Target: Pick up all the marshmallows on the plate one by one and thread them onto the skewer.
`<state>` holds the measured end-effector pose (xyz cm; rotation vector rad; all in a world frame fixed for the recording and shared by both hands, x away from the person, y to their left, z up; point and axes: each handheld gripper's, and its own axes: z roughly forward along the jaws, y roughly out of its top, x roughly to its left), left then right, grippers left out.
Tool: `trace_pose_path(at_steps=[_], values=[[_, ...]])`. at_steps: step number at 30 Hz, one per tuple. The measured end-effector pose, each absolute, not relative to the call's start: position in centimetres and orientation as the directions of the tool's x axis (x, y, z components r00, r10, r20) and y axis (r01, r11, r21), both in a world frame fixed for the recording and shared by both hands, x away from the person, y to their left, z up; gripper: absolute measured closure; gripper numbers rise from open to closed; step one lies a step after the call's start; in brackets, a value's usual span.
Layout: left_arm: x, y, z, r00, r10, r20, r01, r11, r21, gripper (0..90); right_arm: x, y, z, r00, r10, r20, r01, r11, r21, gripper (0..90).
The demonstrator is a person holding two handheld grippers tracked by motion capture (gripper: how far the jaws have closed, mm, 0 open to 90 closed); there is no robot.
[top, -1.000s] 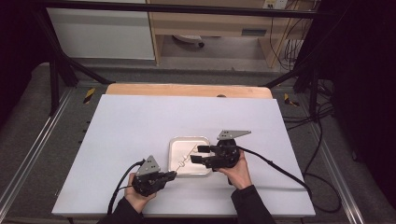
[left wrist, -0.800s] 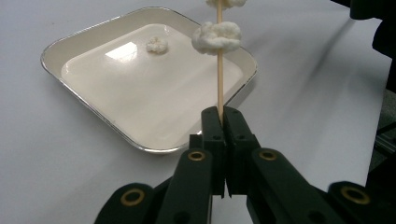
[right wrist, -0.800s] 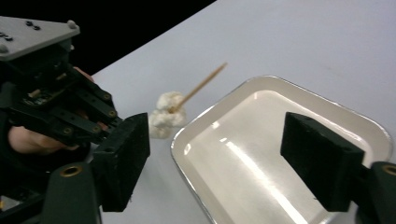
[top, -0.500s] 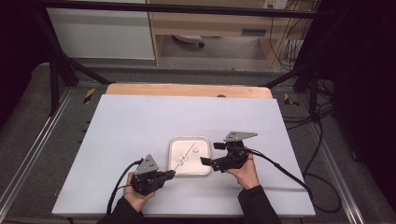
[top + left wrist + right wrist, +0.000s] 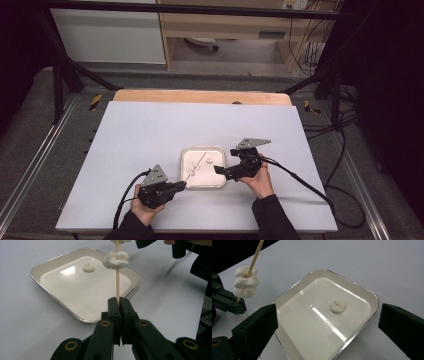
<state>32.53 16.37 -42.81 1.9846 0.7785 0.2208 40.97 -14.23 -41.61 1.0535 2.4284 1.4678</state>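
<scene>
Your left hand-held gripper point(image 5: 117, 305) pinched skewer point(image 5: 117, 280) upright over tray point(image 5: 50, 263), steady for threading. Your right hand-held gripper point(image 5: 324, 317) stood spread, framing loose piece point(image 5: 338, 306) to grab.

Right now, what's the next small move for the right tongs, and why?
Probably lower the right tongs onto the loose white piece in the tray and close. Their jaws stand wide open and hold nothing, while the left tongs already clamp the skewer with pieces threaded on it.
</scene>
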Motion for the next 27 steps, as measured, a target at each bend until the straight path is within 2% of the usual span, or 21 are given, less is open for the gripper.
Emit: trace_pose_path(at_steps=[12, 17, 27], values=[[33.0, 16.3, -43.1, 0.776, 0.605, -0.180, 0.451, -0.330, 0.829, 88.6, 43.3, -11.7, -41.8, -0.773, 0.593, 0.227, 0.506, 0.359, 0.784, 7.0], [33.0, 16.3, -43.1, 0.774, 0.607, -0.179, 0.451, -0.331, 0.829, 88.6, 44.1, -10.5, -42.3, -0.787, 0.594, 0.169, 0.484, 0.422, 0.767, 10.4], [33.0, 16.5, -43.0, 0.776, 0.606, -0.176, 0.448, -0.333, 0.830, 88.6, 45.4, -9.5, -43.9, -0.786, 0.602, 0.138, 0.475, 0.447, 0.758, 30.2]])
